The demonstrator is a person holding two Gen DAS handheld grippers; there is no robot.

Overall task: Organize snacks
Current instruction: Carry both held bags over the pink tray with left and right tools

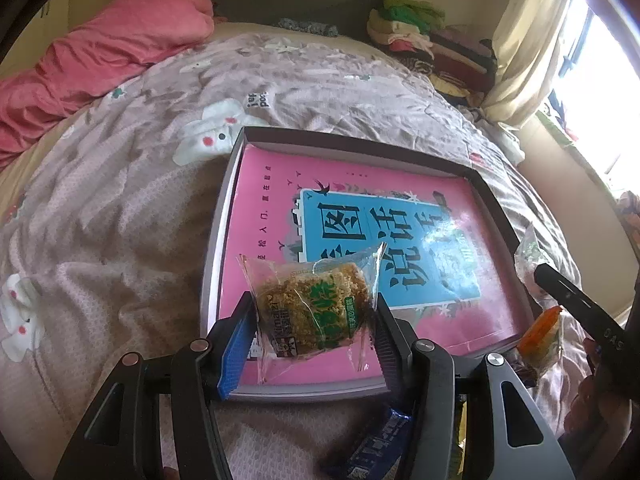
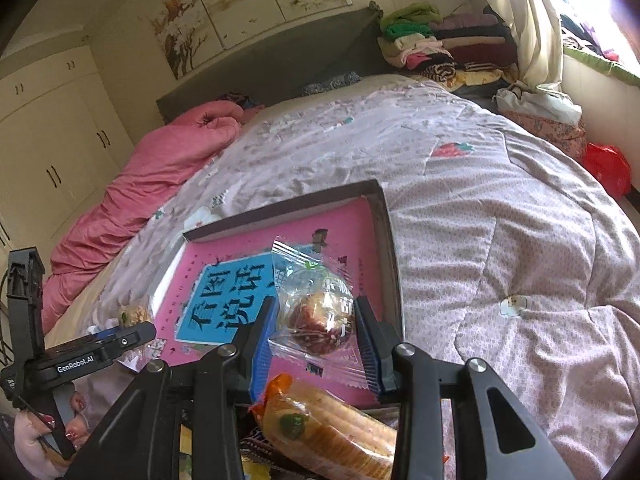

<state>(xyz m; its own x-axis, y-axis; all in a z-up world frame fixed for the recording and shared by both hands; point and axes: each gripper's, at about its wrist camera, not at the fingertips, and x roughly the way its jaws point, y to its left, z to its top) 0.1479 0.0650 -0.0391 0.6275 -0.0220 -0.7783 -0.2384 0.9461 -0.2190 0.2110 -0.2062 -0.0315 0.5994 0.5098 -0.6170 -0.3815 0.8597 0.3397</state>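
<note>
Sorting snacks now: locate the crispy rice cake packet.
Left wrist view: the crispy rice cake packet sits clamped in the left gripper, above the pink-lined tray's near edge.

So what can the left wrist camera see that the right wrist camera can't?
Only the left wrist view shows the left gripper squeezing a crumbly square snack in a clear wrapper, plus a dark blue packet below it.

Only the right wrist view shows the right gripper squeezing a round reddish snack, white cupboards, a tree painting and the sliced bread pack up close.

Both show the shallow box with its pink and blue bottom, the flowery quilt, the pink blanket and the folded clothes.
</note>
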